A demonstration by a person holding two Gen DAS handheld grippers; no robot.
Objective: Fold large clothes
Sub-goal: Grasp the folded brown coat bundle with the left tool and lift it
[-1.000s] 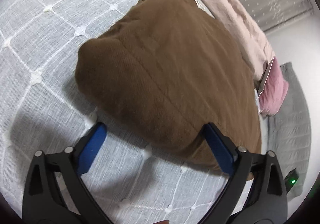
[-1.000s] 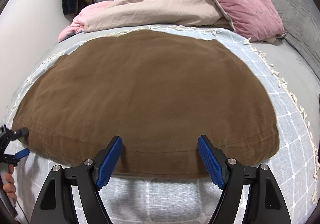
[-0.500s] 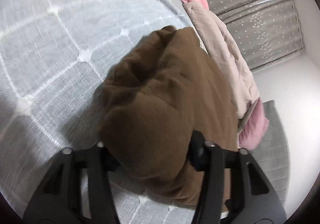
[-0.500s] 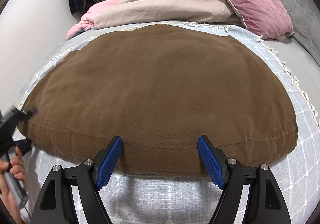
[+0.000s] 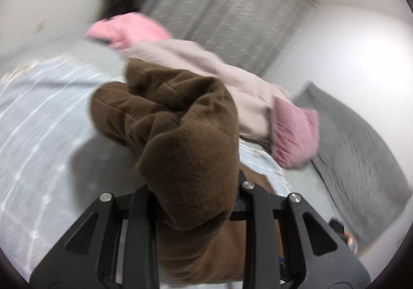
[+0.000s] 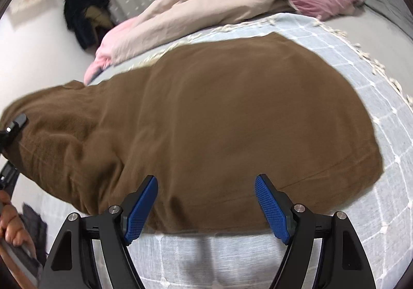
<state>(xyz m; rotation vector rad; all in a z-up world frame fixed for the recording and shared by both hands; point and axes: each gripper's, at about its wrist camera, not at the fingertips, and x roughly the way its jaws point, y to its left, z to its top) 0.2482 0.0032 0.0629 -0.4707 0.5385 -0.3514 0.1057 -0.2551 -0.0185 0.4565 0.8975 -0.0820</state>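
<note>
On the bed, over the pale blue checked blanket (image 6: 382, 98), the brown garment (image 6: 232, 113) is lying mostly spread flat, and you are lifting its left end with the left tongs (image 5: 192, 193), which are closing on a thick bunched wad of the corduroy-like cloth and holding it clear of the blanket. The right tongs (image 6: 206, 201) are hovering wide open, with nothing between the blue pads (image 6: 271, 207), just over the near hem. The risk is sitting in that left grip: you are pinching a fat, rounded fold rather than a clean edge, so the layers may be slipping out as the hanging weight is pulling on them, and the left view is blurring, which suggests a fast swing that could be dragging the rest of the garment askew. With the right end unheld, the fold may be landing crooked. The beige and pink duvet (image 6: 206, 2) is lying just beyond the far edge, where a carried corner could be catching. No containers are showing in either view.
</note>
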